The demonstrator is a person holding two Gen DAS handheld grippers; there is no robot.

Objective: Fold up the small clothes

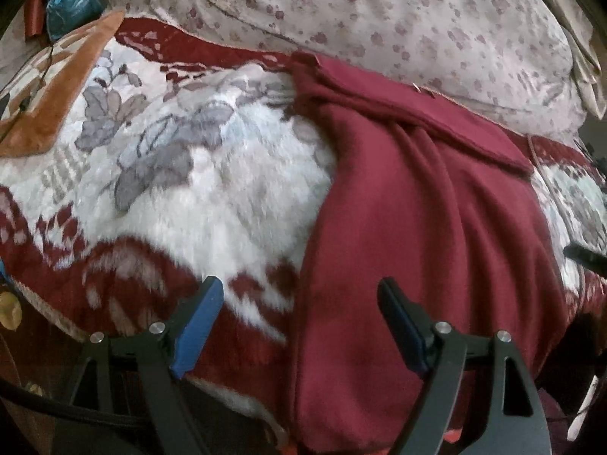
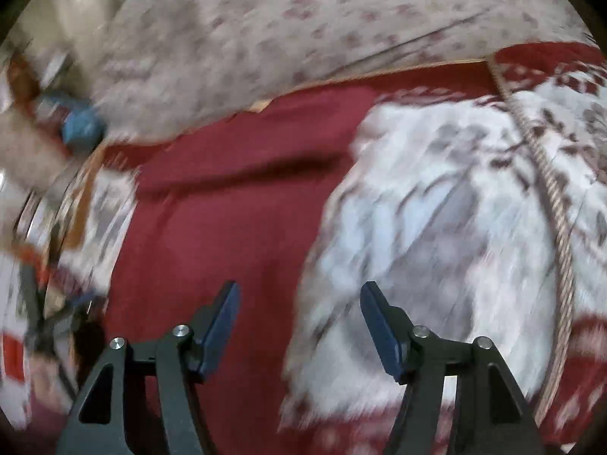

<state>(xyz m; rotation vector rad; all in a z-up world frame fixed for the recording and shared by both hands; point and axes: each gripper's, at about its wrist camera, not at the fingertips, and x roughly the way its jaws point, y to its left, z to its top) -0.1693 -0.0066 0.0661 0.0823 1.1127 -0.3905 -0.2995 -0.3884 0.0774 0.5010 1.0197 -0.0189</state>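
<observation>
A dark red garment [image 1: 417, 227] lies spread on a furry white-and-red floral blanket [image 1: 212, 189], its top edge folded over as a flap. My left gripper [image 1: 299, 295] hangs above the garment's left edge, jaws wide apart with nothing between them. The right wrist view is blurred; there the same garment [image 2: 227, 220] fills the middle and left. My right gripper [image 2: 299, 299] hovers over the garment's right edge where it meets the blanket [image 2: 436, 227], open and holding nothing.
A pale flowered quilt [image 1: 341, 19] is heaped along the far side. An orange-brown cloth [image 1: 49, 106] and a blue bag [image 1: 72, 3] lie at the far left. A braided cord [image 2: 557, 204] runs down the blanket at the right.
</observation>
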